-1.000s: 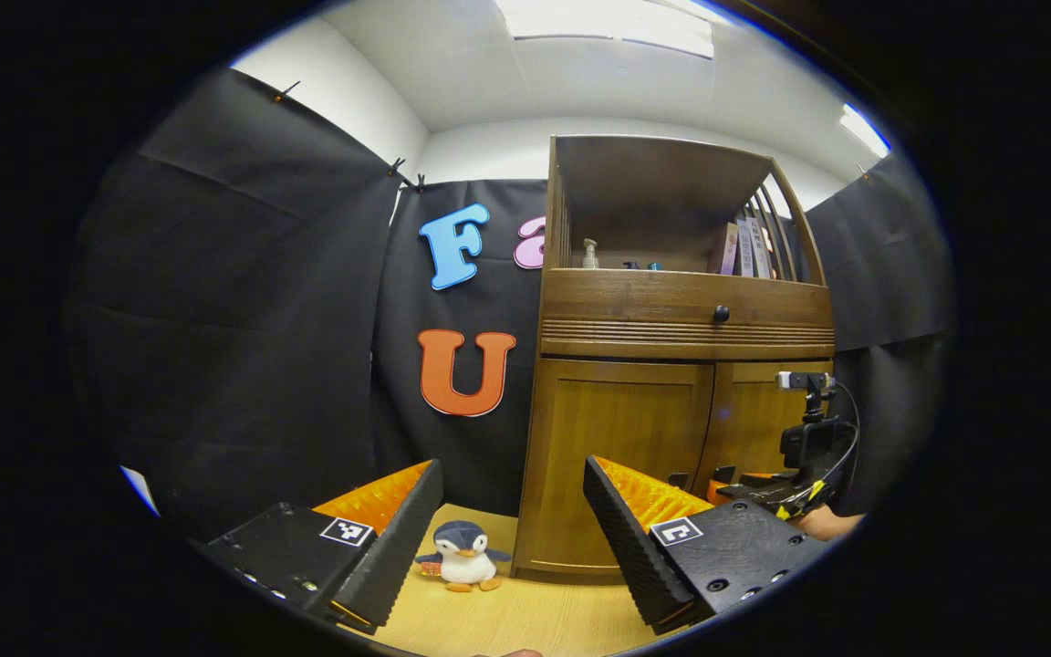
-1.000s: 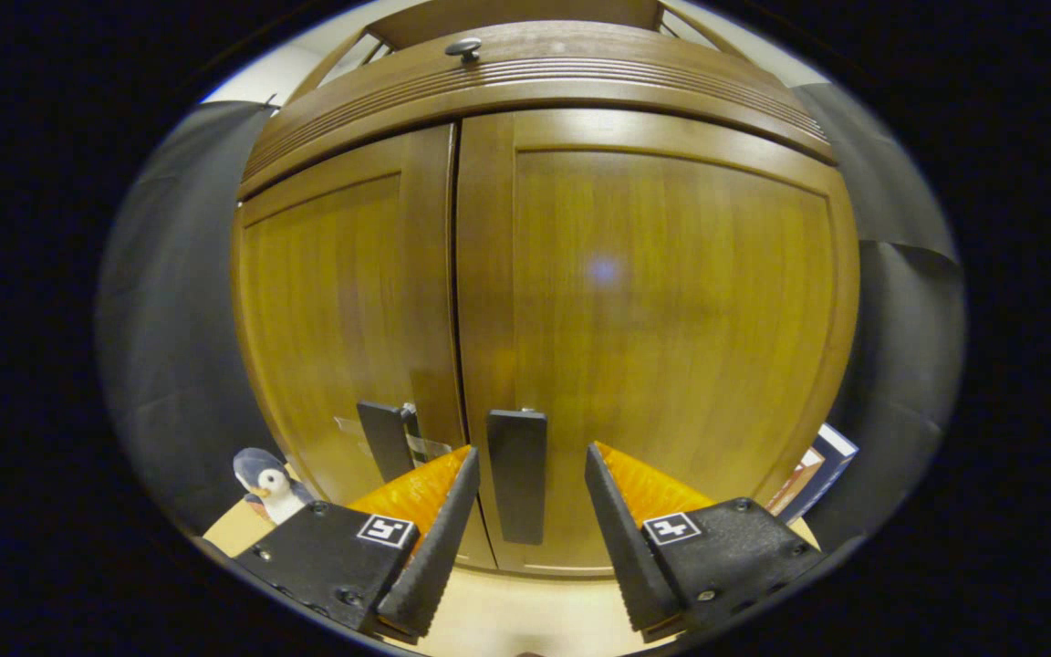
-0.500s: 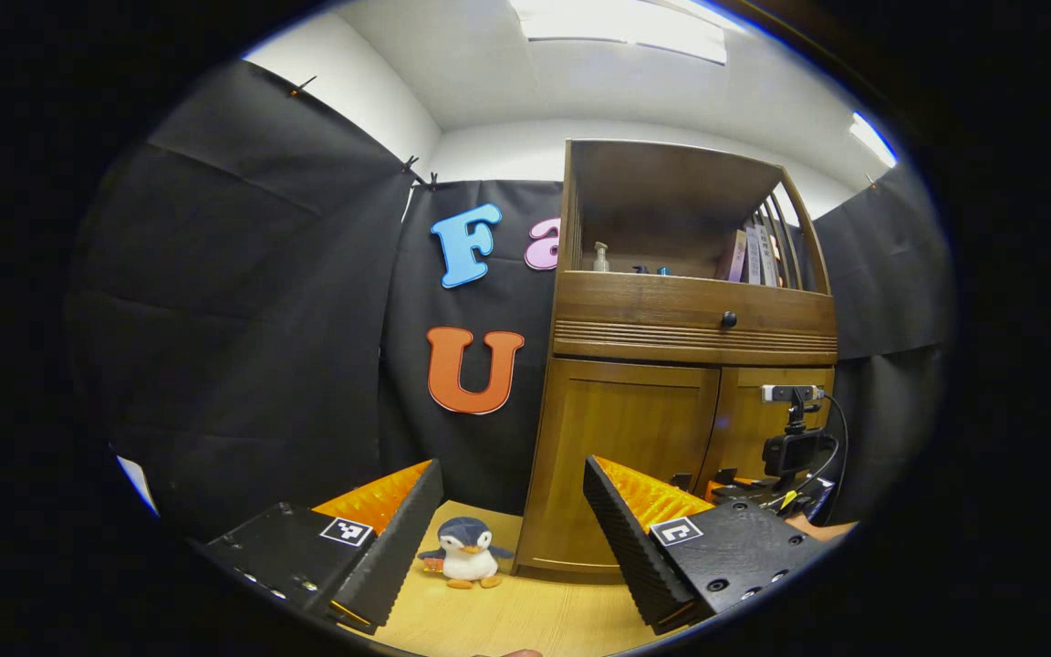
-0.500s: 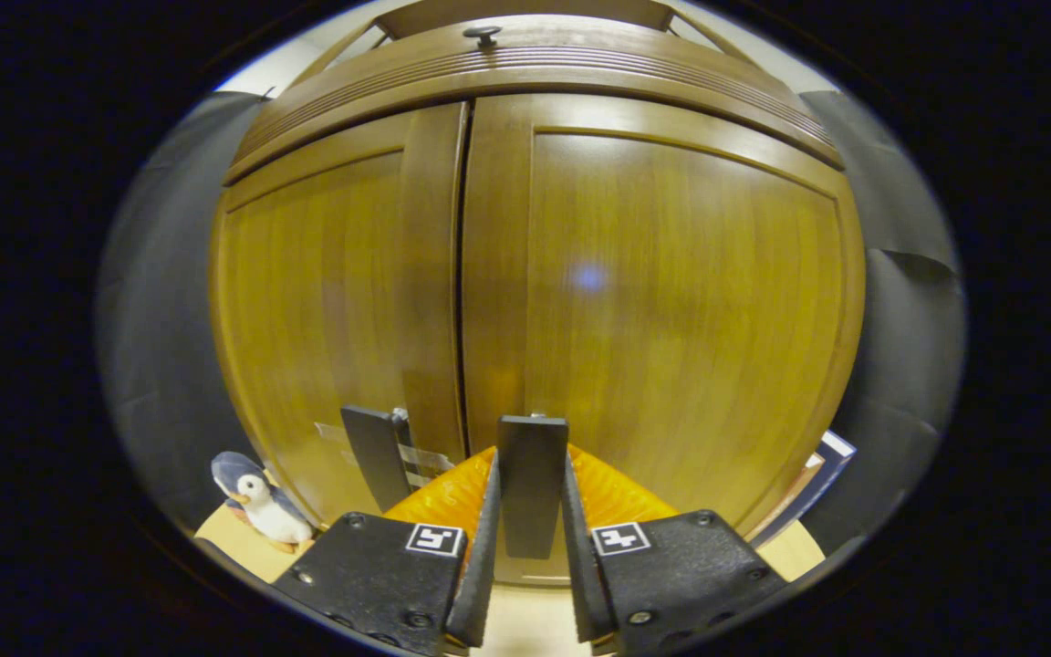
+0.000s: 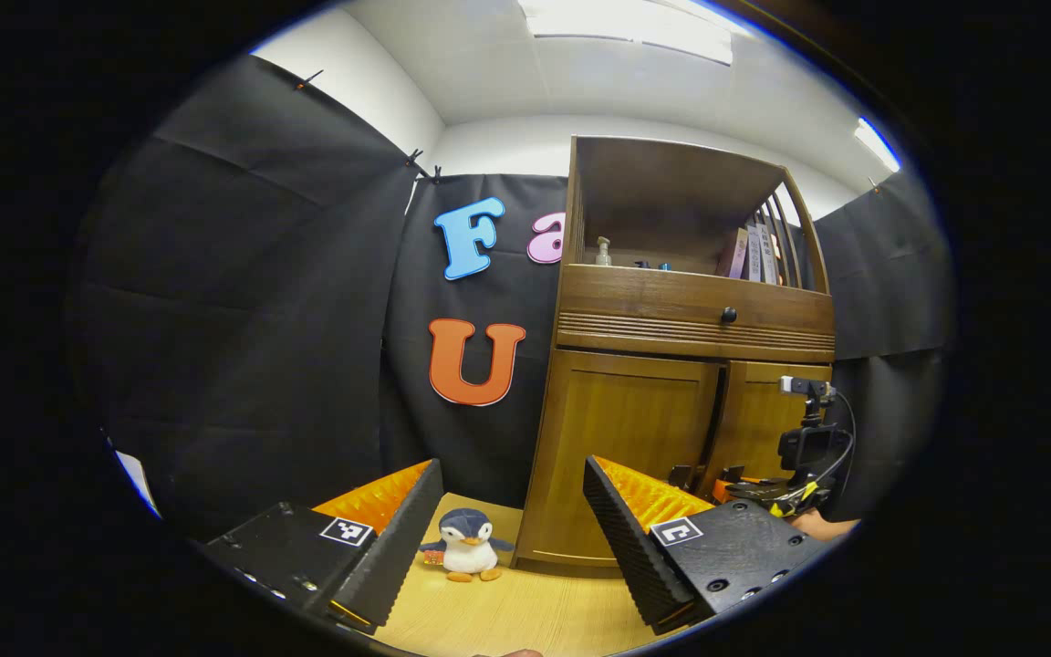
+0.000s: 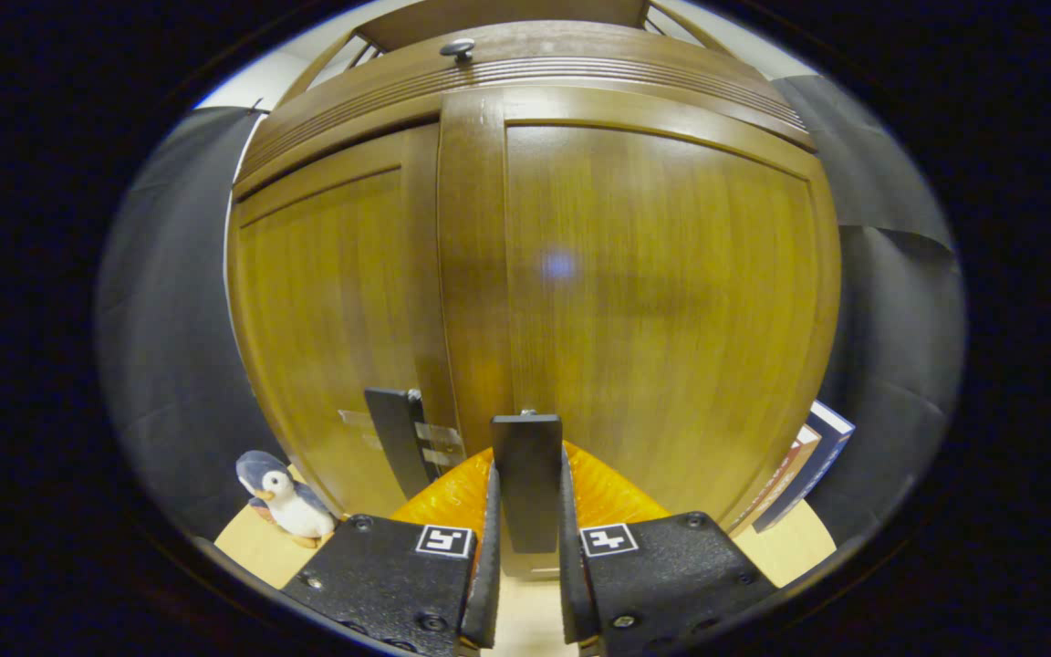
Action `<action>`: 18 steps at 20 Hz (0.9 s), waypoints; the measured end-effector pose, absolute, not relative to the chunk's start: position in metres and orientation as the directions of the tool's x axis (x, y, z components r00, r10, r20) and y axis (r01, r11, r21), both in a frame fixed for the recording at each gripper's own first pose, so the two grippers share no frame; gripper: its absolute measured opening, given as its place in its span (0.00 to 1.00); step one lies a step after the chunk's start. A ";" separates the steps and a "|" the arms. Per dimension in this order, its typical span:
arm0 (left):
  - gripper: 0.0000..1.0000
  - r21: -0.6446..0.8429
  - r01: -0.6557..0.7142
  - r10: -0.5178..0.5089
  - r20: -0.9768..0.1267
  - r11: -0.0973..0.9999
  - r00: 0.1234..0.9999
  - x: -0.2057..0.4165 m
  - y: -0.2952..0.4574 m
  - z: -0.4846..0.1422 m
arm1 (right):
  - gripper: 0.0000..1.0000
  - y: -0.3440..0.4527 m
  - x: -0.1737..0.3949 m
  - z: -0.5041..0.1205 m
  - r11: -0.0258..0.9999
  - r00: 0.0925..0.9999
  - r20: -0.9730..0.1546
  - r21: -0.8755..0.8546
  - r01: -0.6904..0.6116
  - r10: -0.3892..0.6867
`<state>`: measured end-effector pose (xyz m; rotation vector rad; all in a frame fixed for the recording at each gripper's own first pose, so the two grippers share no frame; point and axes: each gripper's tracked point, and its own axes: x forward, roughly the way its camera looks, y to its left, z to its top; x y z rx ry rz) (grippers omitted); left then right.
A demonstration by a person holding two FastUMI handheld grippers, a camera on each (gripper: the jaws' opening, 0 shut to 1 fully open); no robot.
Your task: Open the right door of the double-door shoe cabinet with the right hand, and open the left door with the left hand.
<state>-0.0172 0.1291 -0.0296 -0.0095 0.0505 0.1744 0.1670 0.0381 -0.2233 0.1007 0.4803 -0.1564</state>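
Booth, wooden floor [image 5: 525, 616] | right gripper [image 6: 525, 547] clamps right door handle [image 6: 526, 479], lower centre | left gripper [image 5: 512, 529] spread wide, idle | rigid hinged door [image 6: 653, 301]; pull by handle

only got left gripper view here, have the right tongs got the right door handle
Observer: Yes, the right tongs are shut on the right door handle, one finger on each side.
Operator: is that door cracked at all
Observer: The right door has its inner edge standing proud of the left door.
Operator: left handle free
Observer: Yes, the left door handle has nothing on it.
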 end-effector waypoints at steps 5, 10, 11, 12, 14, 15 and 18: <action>0.95 -0.023 -0.118 0.116 -0.063 0.993 0.991 -0.007 0.103 -0.034 | 0.30 0.033 0.122 -0.214 0.989 0.877 -0.475 0.071 0.126 -0.078; 0.95 -0.040 -0.059 0.056 -0.083 0.997 0.995 0.003 0.069 -0.042 | 0.30 0.023 0.088 -0.207 0.993 0.876 -0.481 0.079 0.089 -0.041; 0.95 -0.038 -0.048 0.045 -0.084 0.998 0.995 0.004 0.063 -0.042 | 0.30 0.021 0.082 -0.207 0.993 0.876 -0.481 0.081 0.087 -0.037; 1.00 -0.036 -0.039 0.036 -0.083 0.999 0.996 0.006 0.057 -0.044 | 0.30 0.019 0.077 -0.205 0.993 0.877 -0.480 0.082 0.085 -0.036; 0.95 -0.034 -0.022 0.019 -0.083 0.999 0.996 0.008 0.047 -0.043 | 0.30 0.015 0.068 -0.203 0.993 0.879 -0.475 0.081 0.082 -0.034; 0.95 -0.034 -0.014 0.011 -0.084 0.999 0.996 0.009 0.042 -0.044 | 0.30 0.013 0.064 -0.203 0.993 0.880 -0.474 0.083 0.081 -0.032; 0.95 -0.031 0.002 -0.004 -0.091 1.000 0.996 0.010 0.032 -0.047 | 0.30 0.005 0.050 -0.200 0.993 0.881 -0.471 0.091 0.080 -0.028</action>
